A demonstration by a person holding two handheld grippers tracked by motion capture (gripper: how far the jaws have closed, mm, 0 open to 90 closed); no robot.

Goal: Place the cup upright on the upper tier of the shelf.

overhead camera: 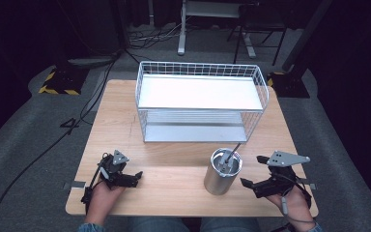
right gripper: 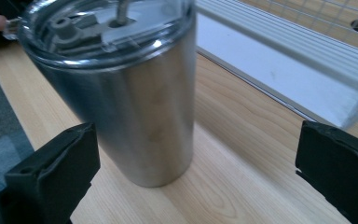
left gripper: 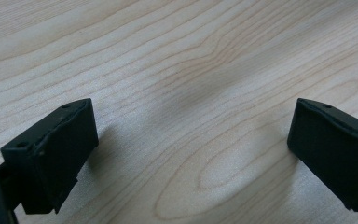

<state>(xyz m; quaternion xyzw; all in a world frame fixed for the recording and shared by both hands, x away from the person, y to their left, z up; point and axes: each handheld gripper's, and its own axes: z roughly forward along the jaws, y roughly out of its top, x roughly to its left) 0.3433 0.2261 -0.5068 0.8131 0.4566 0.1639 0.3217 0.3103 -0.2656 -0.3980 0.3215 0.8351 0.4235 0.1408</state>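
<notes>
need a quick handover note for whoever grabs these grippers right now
Left hand-held gripper: open, low over bare light wooden table, holding nothing.
Right hand-held gripper: open, beside the tall stainless steel tumbler with clear lid and straw, jaws not yet around it.
The tumbler stands upright near the table's front edge, in front of the white wire two-tier shelf rack.
Done: nothing gripped.
Left: probably grasp the tumbler; where it goes can't be told.

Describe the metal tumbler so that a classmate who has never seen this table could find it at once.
Start at the white wire basket on the wooden table. Just in front of its right corner stands the steel tumbler, upright beside the right gripper. It alone is shiny and cylindrical, with a clear lid and a straw.
</notes>
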